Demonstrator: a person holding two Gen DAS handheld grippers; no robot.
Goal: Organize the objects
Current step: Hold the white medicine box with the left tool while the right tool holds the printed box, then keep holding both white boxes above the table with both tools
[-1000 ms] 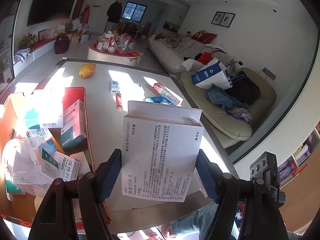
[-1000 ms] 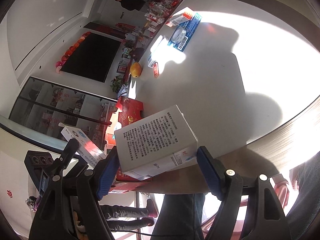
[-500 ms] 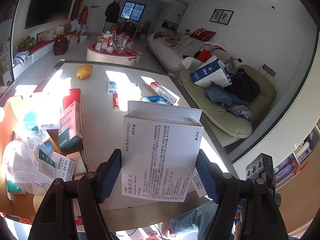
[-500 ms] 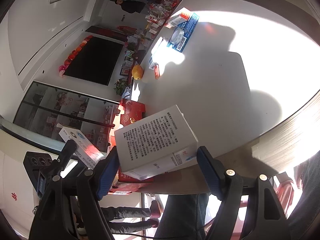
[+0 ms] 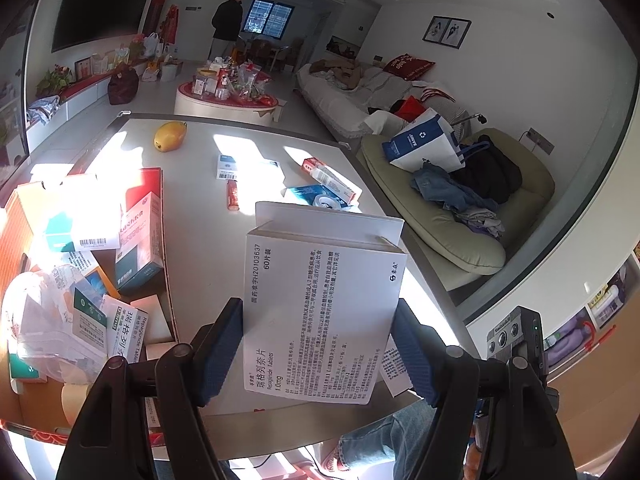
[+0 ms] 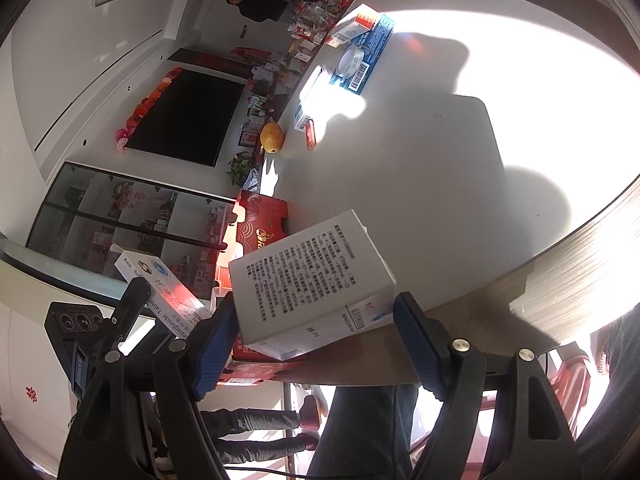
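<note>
Each gripper held one white pill box in the air above the near edge of the bench [image 5: 200,216].

Left box [image 5: 320,320]: pinched across its width by the left gripper [image 5: 318,350]. The blue pads pressed on both long side walls. Its long axis ran away from the camera, the far end flap [image 5: 328,222] stood open, and the printed face was up.

Right box [image 6: 312,284]: sat between the jaws of the right gripper [image 6: 316,344], rolled to one side. The left pad touched its lower corner. Contact at the right pad was less clear, but it looked pinched. Its long axis ran diagonally, up and to the right in that view, with the text face up.

Step, as I judged it: carry both boxes to the red tray [image 5: 148,184] at the left, already crowded with other boxes [image 5: 138,240].

To do it well:
- keep each squeeze steady
- take the left box over first, closed end leading, so the open flap does not snag
- level the right box before release
- lower each into a free gap, long side along the tray wall, then spread the jaws

Loose items and a mango [image 5: 170,136] lay farther out on the bench.
</note>
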